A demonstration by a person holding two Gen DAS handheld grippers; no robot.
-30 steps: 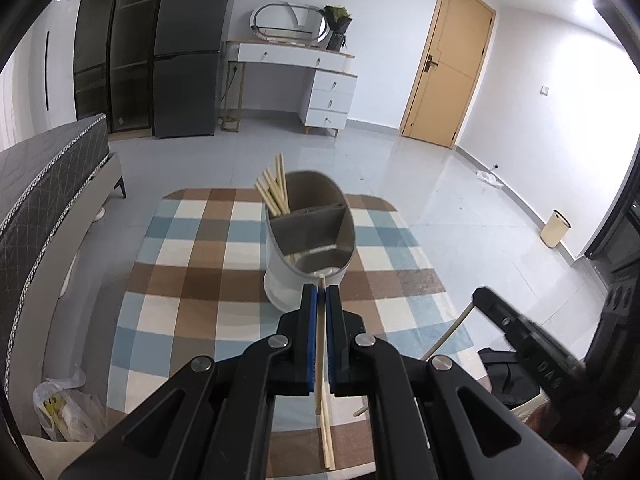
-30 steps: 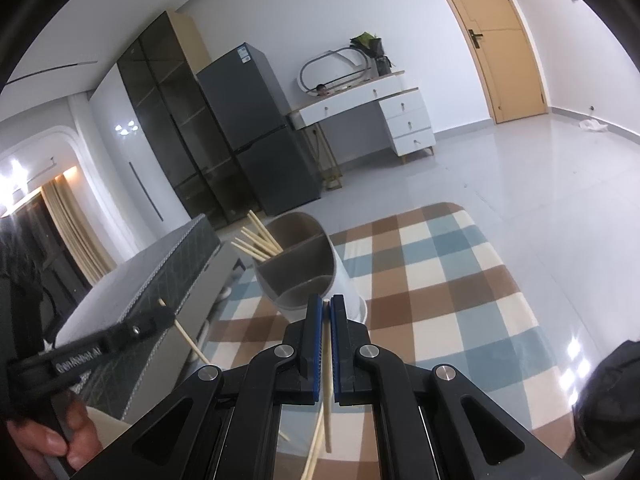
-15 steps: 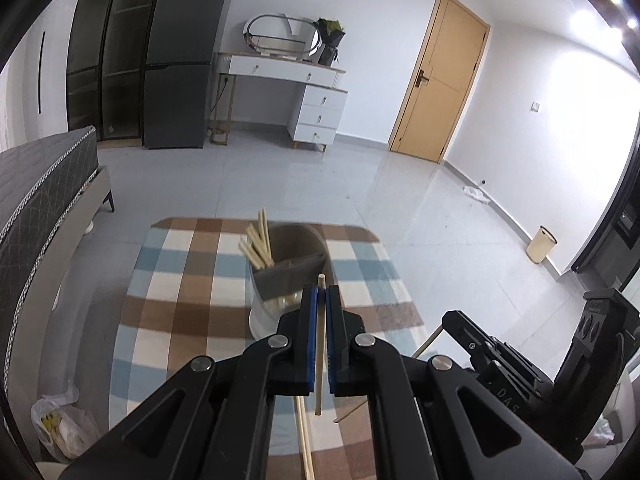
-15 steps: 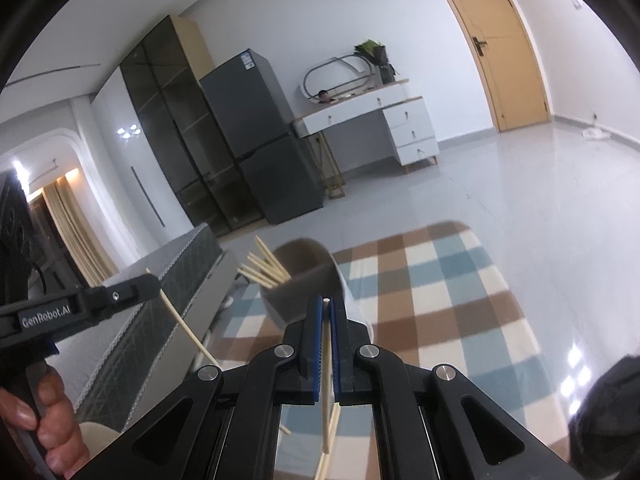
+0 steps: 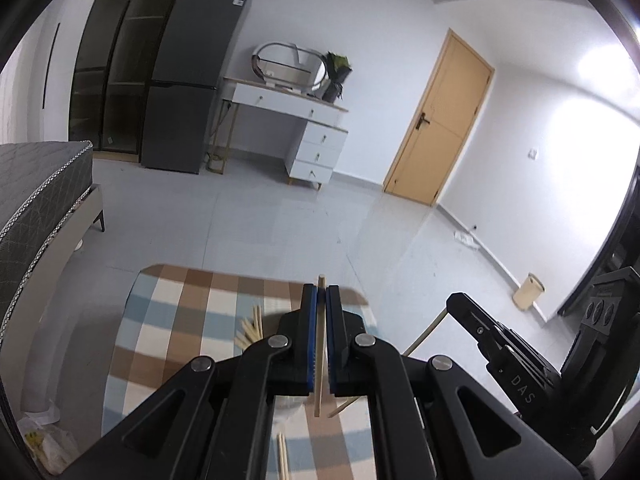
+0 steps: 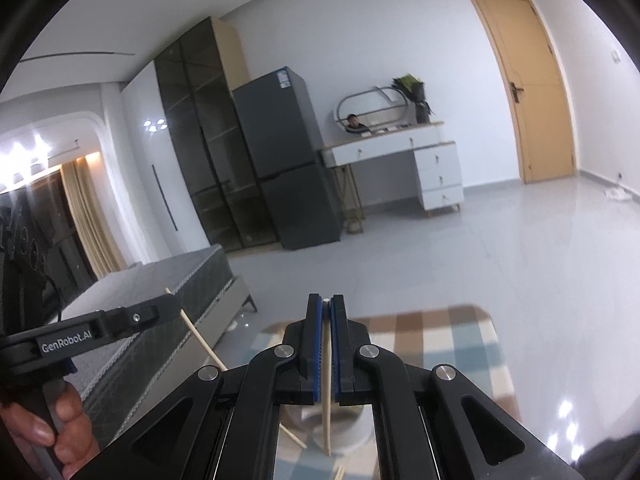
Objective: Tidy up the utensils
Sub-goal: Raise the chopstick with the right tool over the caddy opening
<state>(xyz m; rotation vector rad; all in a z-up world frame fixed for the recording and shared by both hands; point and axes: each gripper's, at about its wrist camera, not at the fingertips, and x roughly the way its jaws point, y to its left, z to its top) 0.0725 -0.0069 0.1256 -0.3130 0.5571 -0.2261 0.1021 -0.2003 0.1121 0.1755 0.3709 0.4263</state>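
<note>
Two claws each pinch one pale wooden chopstick: my left claw (image 5: 321,300), right claw (image 6: 327,310). The grey holder (image 6: 340,420) sits below, mostly hidden; I risk missing it.

pale bare wooden chopstick (image 5: 319,344) between ribbed blue rubbery pads (image 5: 309,336) of the matt black plastic left hand-held gripper (image 5: 319,300); checked woven cloth (image 5: 168,320) on the table; glossy tiled floor (image 6: 500,248)

Pale wood chopstick (image 5: 319,344); brown-blue-white checked tablecloth (image 5: 168,332).
</note>
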